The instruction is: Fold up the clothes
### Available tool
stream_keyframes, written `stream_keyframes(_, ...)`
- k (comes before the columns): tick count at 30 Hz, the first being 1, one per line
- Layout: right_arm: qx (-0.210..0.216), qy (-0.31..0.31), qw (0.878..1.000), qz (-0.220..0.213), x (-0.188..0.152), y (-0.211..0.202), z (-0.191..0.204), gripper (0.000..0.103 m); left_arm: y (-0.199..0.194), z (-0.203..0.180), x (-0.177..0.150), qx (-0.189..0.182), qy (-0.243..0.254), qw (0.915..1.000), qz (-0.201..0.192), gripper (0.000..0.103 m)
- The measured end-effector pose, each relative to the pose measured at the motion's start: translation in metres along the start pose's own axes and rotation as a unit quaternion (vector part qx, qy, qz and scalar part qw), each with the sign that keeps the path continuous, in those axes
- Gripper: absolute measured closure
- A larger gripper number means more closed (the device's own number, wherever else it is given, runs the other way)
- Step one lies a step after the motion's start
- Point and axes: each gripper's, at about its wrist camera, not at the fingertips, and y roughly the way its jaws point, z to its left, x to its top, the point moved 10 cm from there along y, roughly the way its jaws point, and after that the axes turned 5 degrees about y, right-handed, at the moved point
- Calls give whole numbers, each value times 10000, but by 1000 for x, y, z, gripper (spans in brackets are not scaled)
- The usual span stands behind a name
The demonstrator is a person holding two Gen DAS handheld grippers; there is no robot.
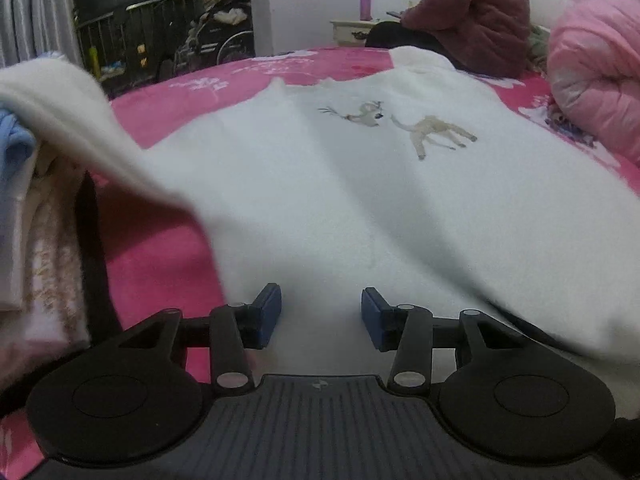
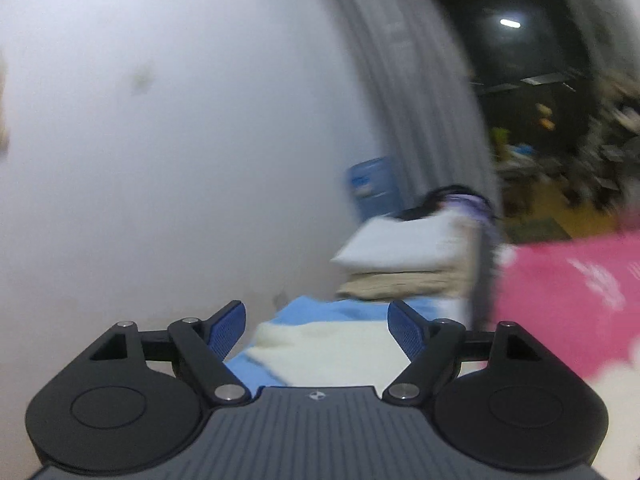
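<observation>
Presently the white sweater [image 1: 360, 184] with deer print lies spread on the pink bedspread [image 1: 168, 248]. The left gripper [image 1: 321, 316] hovers over its near hem, jaws apart, gripping nothing. The right gripper [image 2: 317, 328] stands wide open and empty, above folded clothes [image 2: 404, 260] stacked near the wall [image 2: 160, 120].

White wall [image 2: 160, 120], grey curtain [image 2: 408, 80]
</observation>
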Motion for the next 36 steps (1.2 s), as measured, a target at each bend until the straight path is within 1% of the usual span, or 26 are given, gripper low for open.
stream_keyframes(2, -230, 715, 9970, -173, 8, -56, -53, 22, -7, 8, 1, -47, -131, 9999, -1, 59)
stream_keyframes(4, -493, 1440, 9872, -484, 12, -127, -103, 22, -17, 19, 7, -74, -302, 9995, -62, 59)
stream_keyframes(6, -721, 2028, 9720, -940, 15, -195, -140, 24, -24, 31, 16, -79, -467, 9988, -154, 58)
stream_keyframes(8, -810, 2542, 9525, -1469, 19, -263, -169, 26, -25, 44, 32, -81, -692, 9973, -247, 58)
stream_keyframes(10, -1111, 2703, 9370, -1913, 22, -321, -192, 28, -18, 55, 52, -116, -960, 9948, -316, 57)
stream_keyframes(12, -1545, 2684, 9281, -2066, 20, -356, -213, 32, -1, 61, 75, -159, -1210, 9921, -301, 56)
stream_keyframes(13, -1748, 2685, 9252, -2035, 17, -366, -223, 34, 12, 62, 86, -137, -1256, 9916, -295, 56)
stream_keyframes(14, -1956, 2702, 9230, -1920, 12, -368, -233, 39, 26, 62, 97, -113, -1299, 9910, -290, 56)
stream_keyframes(16, -2405, 2654, 9221, -1464, -4, -360, -255, 43, 56, 64, 116, -8, -1367, 9904, -219, 56)
stream_keyframes(17, -2627, 2616, 9208, -1211, -12, -355, -266, 51, 74, 65, 123, 76, -1392, 9901, -151, 56)
stream_keyframes(18, -2814, 2516, 9212, -939, -21, -344, -276, 54, 91, 70, 129, 199, -1418, 9896, -101, 56)
stream_keyframes(19, -2975, 2373, 9224, -656, -28, -328, -285, 61, 107, 75, 134, 357, -1359, 9901, -75, 56)
stream_keyframes(20, -3132, 2226, 9225, -371, -36, -313, -294, 65, 122, 80, 138, 516, -1295, 9902, -50, 56)
stream_keyframes(21, -3261, 2051, 9227, -148, -42, -300, -302, 65, 135, 91, 137, 823, -1310, 9879, 63, 56)
stream_keyframes(22, -3371, 1856, 9230, 34, -48, -288, -310, 67, 148, 102, 136, 1135, -1326, 9845, 180, 56)
stream_keyframes(23, -3478, 1660, 9225, 215, -53, -277, -317, 68, 157, 115, 129, 1383, -1520, 9780, 364, 55)
stream_keyframes(25, -3649, 1554, 9172, 381, -68, -269, -321, 70, 161, 129, 123, 1541, -1965, 9674, 415, 50)
stream_keyframes(26, -3724, 1611, 9131, 407, -71, -265, -329, 72, 162, 135, 119, 1616, -2186, 9614, 438, 50)
stream_keyframes(28, -3863, 1754, 9047, 386, -72, -259, -347, 72, 156, 126, 126, 1932, -1898, 9617, 418, 51)
stream_keyframes(29, -3900, 1745, 9033, 386, -69, -252, -356, 75, 153, 119, 133, 2029, -1766, 9627, 299, 51)
stream_keyframes(31, -3840, 1534, 9094, 455, -63, -229, -365, 75, 151, 97, 153, 1759, -1533, 9723, -130, 51)
stream_keyframes(32, -3772, 1410, 9139, 515, -59, -214, -369, 75, 154, 83, 163, 1611, -1376, 9770, -249, 50)
stream_keyframes(34, -3622, 1227, 9217, 648, -54, -185, -377, 75, 171, 56, 180, 1289, -1098, 9850, -343, 50)
stream_keyframes(36, -3444, 1241, 9270, 821, -55, -154, -390, 75, 191, 30, 195, 943, -883, 9908, -398, 50)
